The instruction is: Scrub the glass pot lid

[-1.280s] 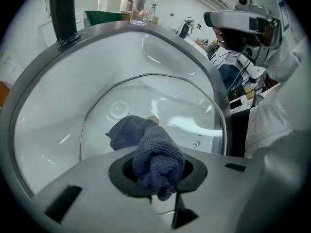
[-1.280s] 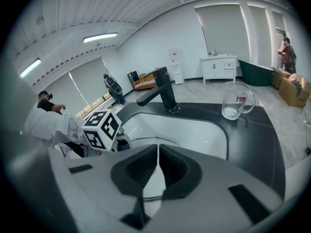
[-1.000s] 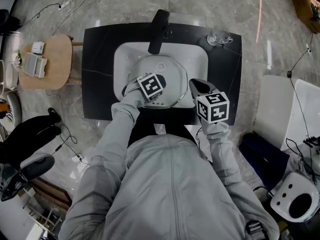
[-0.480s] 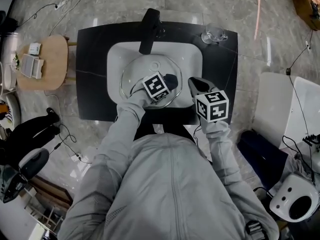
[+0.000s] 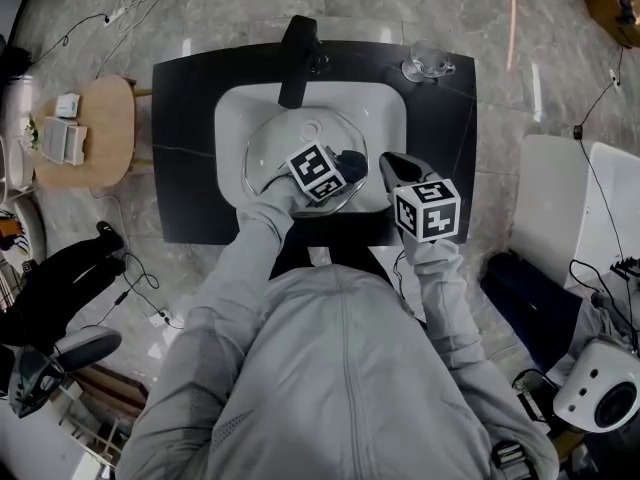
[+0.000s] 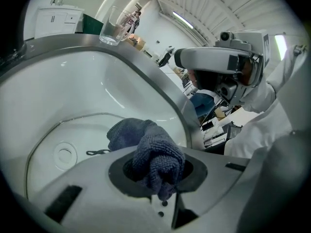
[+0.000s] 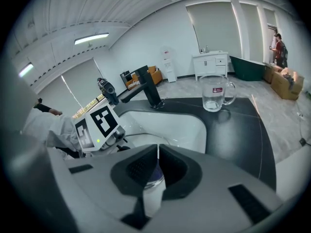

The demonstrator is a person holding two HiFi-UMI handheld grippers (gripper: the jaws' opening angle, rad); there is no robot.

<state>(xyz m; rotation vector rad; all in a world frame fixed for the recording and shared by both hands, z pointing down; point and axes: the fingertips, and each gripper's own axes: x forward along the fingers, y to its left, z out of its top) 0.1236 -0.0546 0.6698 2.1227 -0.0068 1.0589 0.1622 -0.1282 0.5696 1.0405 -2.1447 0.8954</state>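
Note:
The glass pot lid point(image 5: 290, 148) lies flat in the white sink basin point(image 5: 235, 118), its knob point(image 6: 64, 154) showing in the left gripper view. My left gripper point(image 5: 345, 166) is over the lid's near right part. It is shut on a dark blue cloth point(image 6: 153, 154) that bunches out past the jaws onto the glass. My right gripper point(image 5: 393, 168) hovers at the basin's near right edge, apart from the lid. Its jaw tips meet in a thin line point(image 7: 158, 155). A small white and bluish part shows in the hollow behind them.
A black faucet point(image 5: 297, 60) stands at the back of the basin. A clear glass mug point(image 5: 425, 63) sits on the black counter point(image 5: 445, 138) at the back right. A round wooden side table point(image 5: 85, 128) is to the left.
The left gripper has turned and slid right across the lid, so the cloth now shows at its right side. The right gripper has barely moved.

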